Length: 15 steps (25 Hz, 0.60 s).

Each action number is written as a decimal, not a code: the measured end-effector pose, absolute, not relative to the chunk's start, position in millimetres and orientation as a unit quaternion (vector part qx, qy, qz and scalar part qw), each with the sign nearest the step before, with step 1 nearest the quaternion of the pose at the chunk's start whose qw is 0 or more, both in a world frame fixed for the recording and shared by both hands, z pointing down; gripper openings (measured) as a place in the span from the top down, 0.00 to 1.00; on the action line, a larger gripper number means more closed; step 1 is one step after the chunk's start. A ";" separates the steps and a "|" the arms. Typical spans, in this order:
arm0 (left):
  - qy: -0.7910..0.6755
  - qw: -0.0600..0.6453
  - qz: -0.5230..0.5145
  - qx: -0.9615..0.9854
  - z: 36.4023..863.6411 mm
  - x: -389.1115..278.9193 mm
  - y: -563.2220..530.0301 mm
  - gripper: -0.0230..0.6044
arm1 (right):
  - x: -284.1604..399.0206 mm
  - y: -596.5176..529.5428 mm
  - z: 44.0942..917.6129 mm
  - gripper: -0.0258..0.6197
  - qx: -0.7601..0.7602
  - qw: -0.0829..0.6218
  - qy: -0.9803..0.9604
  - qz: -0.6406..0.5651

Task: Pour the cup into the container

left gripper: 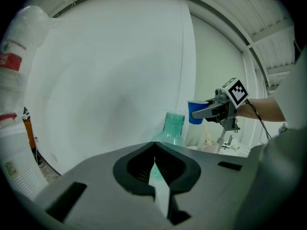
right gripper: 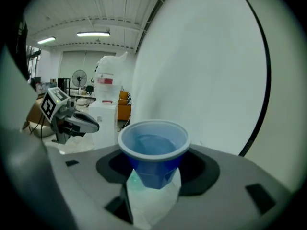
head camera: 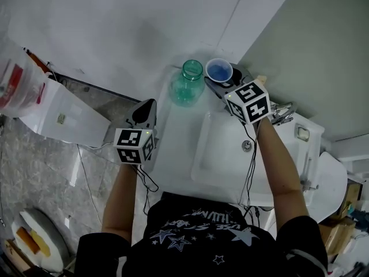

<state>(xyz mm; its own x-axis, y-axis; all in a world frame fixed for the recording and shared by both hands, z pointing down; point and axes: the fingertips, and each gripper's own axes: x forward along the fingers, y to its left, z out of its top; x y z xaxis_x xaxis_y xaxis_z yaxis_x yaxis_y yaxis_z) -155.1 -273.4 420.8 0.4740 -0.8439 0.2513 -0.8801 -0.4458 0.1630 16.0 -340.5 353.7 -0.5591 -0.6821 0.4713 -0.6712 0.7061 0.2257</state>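
- The cup [head camera: 219, 71] is being held upright in the clenched jaws of the right gripper [head camera: 226, 85]. It is lifted off the counter [head camera: 173, 149] at the far side of the scene, just right of the bottle's mouth.
- The bottle [head camera: 187, 82], clear green with an open neck, is being taken as the container. It is standing on the white counter, left of the sink [head camera: 225, 160].
- The left gripper [head camera: 149, 105] is being kept nearer and to the left of the bottle, apart from it, with its jaws closed together on nothing.
- The task is being judged as partly done: the cup is grasped and raised beside the bottle. It is not yet tilted and nothing is being poured, so the move over the mouth, the tilt and the emptying are left.
- The inside of the cup [right gripper: 153, 150] is being shown in the right gripper view, with what looks like liquid low inside. The head view only hints at this.
- The cup [left gripper: 197, 111] is being shown from the side in the left gripper view, higher than the top of the bottle [left gripper: 173, 126] and apart from it. This height difference is not being given by the steep head view.
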 end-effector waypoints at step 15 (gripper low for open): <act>-0.497 0.141 0.066 0.853 424.8 -152.7 -276.1 0.95 | 17.1 -358.8 360.3 0.56 0.393 0.362 -0.840 -0.096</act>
